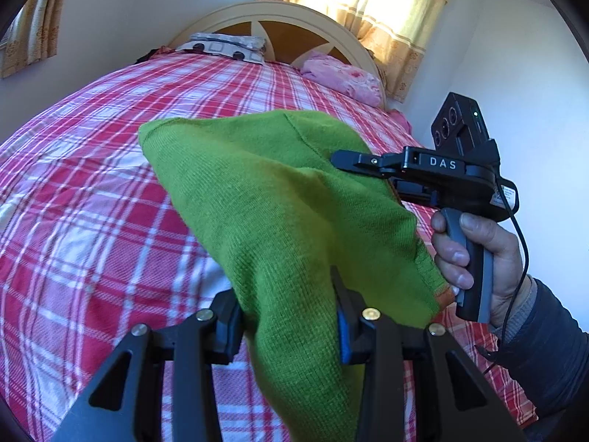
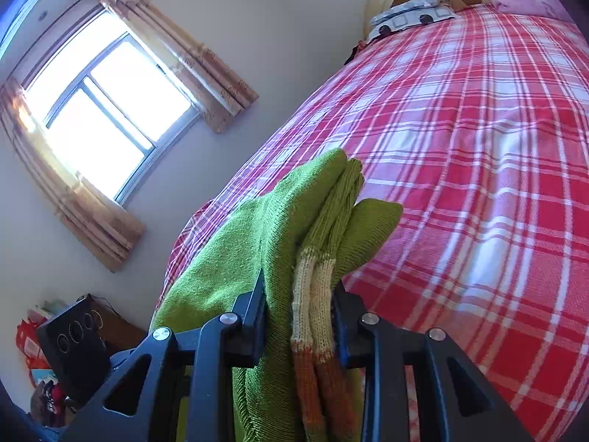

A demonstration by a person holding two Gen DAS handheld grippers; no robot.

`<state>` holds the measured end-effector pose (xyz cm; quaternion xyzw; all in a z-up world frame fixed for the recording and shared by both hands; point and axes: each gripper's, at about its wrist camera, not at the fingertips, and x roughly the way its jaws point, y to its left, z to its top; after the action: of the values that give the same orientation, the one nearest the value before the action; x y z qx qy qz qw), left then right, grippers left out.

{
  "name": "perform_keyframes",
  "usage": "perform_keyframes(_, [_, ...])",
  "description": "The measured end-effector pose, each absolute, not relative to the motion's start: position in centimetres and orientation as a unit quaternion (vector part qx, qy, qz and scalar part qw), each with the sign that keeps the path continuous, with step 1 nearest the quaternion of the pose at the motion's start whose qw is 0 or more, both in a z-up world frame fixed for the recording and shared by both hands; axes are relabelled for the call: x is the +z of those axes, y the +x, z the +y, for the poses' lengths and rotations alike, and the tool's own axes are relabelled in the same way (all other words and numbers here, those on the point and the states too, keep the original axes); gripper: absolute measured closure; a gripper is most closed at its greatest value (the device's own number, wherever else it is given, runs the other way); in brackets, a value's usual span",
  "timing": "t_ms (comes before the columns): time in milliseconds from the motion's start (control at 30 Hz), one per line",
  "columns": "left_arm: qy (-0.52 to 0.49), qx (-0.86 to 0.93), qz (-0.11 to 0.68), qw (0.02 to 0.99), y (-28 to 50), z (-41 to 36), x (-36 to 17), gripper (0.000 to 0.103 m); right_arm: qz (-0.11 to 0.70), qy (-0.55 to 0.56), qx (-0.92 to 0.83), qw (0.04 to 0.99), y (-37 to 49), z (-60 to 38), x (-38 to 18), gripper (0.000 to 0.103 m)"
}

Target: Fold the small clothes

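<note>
Sweater: one [image 1: 279, 199], green, held up over the bed [image 1: 92, 184].
Left gripper [image 1: 291, 316]: jaws clamped on sweater.
Right gripper [image 2: 300, 316]: jaws clamped on sweater, perhaps its cuffs.
Pillows: two, at 12 o'clock.

Green knit garment [image 1: 279, 199] pinched in left claw [image 1: 287, 316] and right claw [image 1: 353, 164], above plaid bed [image 1: 92, 184]

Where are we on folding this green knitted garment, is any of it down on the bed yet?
Done: both grippers have hold of the green knitted garment. The left gripper pinches plain knit; the right gripper clamps its cream-and-orange striped cuffs. In hand: the garment hangs bunched above the red-and-white checked bedspread. Left: laying it flat and making every fold; no finished fold is visible yet.
</note>
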<state>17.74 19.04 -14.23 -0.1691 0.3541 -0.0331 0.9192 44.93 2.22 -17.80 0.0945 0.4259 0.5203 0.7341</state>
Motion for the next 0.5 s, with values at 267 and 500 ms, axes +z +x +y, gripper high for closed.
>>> perform_keyframes(267, [-0.174, -0.019, 0.349, 0.921, 16.2, 20.8, -14.6, 0.063, 0.427, 0.086, 0.531, 0.727, 43.5, 4.8, -17.8, 0.073])
perform_keyframes(500, [-0.182, -0.012, 0.342, 0.922, 14.3, 22.1, -15.0, 0.063, 0.429, 0.075, 0.541, 0.719, 42.4, 6.8, -18.0, 0.073])
